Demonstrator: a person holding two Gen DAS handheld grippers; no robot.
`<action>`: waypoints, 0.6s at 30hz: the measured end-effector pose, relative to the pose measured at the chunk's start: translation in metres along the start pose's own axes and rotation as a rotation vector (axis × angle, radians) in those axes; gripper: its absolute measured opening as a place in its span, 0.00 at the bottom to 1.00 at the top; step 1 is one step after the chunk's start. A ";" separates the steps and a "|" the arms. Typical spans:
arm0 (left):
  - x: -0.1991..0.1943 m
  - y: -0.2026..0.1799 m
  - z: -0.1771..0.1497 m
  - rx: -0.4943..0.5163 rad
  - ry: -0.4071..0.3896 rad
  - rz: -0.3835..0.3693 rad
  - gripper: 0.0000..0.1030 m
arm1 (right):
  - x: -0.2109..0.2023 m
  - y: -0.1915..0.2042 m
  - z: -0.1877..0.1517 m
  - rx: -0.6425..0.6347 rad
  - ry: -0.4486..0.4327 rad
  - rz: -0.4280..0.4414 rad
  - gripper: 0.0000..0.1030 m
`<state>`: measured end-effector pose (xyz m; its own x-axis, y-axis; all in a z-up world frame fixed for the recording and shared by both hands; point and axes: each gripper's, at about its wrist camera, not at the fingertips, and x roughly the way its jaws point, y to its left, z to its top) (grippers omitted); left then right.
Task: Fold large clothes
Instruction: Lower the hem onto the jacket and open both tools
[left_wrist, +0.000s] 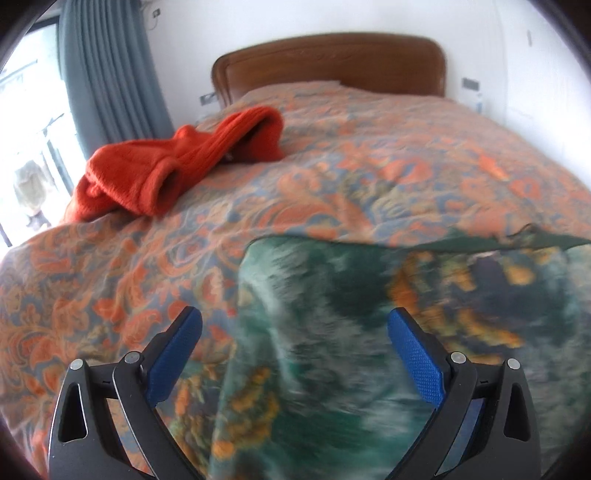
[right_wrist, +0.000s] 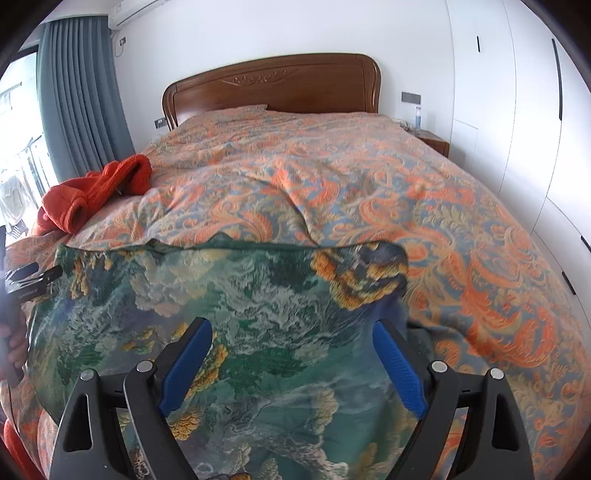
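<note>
Green garment (right_wrist: 258, 314) flat on bed (right_wrist: 369, 177) (grippers open).

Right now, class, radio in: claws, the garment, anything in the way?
Left claw open, right claw open, both empty. Green patterned garment spread on bedspread. Orange sweater off left, clear.

Home bedroom, bed (right_wrist: 332, 177) under patterned quilt, carved wooden headboard (right_wrist: 273, 86) upper centre, grey curtain (right_wrist: 79, 96) upper left, wardrobe doors (right_wrist: 517, 110) at right.

green patterned garment (left_wrist: 332, 332) motion-blurred in left view | near end cut off at frame bottom | orange sweater (right_wrist: 74, 199) partly off-frame
</note>
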<state>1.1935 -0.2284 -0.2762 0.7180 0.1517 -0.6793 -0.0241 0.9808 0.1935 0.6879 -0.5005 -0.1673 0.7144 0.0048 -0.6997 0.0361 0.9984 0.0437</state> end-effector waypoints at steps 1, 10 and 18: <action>0.010 0.004 0.000 -0.010 0.020 0.007 0.98 | 0.008 -0.001 -0.004 0.005 0.013 -0.008 0.88; 0.047 0.048 -0.017 -0.257 0.149 -0.136 0.99 | 0.046 -0.021 -0.034 0.081 0.056 -0.006 0.88; 0.007 0.052 -0.008 -0.215 0.090 -0.135 0.98 | 0.044 -0.022 -0.034 0.075 0.053 -0.009 0.88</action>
<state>1.1918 -0.1751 -0.2771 0.6600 0.0186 -0.7511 -0.0863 0.9949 -0.0512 0.6944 -0.5204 -0.2235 0.6755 0.0005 -0.7374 0.0965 0.9913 0.0892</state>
